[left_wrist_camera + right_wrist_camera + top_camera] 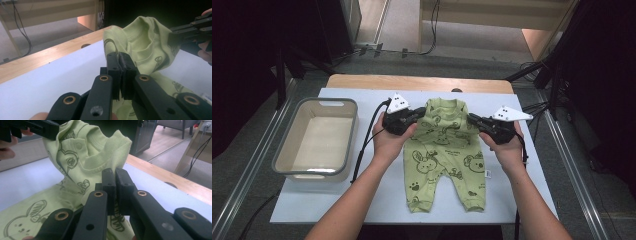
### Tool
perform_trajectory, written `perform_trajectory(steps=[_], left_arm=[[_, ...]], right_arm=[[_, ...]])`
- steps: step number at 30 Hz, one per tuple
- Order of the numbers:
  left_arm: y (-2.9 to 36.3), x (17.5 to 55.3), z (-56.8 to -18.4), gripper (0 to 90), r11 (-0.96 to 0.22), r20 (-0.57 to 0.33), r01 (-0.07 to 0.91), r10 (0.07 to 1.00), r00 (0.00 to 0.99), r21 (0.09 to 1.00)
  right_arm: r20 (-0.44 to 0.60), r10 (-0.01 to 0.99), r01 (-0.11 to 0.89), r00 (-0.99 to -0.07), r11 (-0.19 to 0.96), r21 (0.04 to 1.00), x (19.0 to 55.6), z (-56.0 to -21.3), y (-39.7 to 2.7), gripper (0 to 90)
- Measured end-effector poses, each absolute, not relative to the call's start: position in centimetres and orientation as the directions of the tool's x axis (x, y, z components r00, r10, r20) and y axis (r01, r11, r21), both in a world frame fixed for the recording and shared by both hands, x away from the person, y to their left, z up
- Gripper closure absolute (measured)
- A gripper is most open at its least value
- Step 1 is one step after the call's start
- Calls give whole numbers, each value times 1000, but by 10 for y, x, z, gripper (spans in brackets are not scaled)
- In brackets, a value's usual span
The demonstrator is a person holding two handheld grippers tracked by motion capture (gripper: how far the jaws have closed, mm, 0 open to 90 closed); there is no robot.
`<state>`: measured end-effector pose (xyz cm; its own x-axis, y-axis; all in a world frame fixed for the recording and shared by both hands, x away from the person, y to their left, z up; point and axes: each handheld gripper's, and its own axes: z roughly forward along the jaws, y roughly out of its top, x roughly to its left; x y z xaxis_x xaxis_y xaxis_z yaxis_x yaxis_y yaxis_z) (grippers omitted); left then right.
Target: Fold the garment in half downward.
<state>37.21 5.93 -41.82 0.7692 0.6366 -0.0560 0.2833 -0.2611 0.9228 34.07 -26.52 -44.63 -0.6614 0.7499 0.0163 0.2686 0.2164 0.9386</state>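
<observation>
Your left gripper (416,116) and right gripper (473,120) are each clamped shut on a shoulder of the green romper (443,150), which hangs between them.

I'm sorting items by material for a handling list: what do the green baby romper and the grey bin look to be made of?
Romper: soft knit fabric, likely cotton; matte, ribbed neckline, folds limply where lifted.
Bin: probably moulded plastic, smooth with a slight sheen, rounded rim and handle cutout.

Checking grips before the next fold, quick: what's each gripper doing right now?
Left gripper: closed, holding the green baby romper at its left shoulder.
Right gripper: closed, holding the romper at its right shoulder.
</observation>
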Motion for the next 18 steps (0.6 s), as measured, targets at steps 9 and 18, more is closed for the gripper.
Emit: perform_trajectory(steps=[9,18], left_arm=[[65,345,-433,875,-261,-67,282,615,786,923],[68,323,-446,876,-265,-99,304,584,806,915]], right_arm=[[35,752,282,-659,204,937,311,-461,-264,848],[81,749,338,-658,197,920,288,-477,-266,849]])
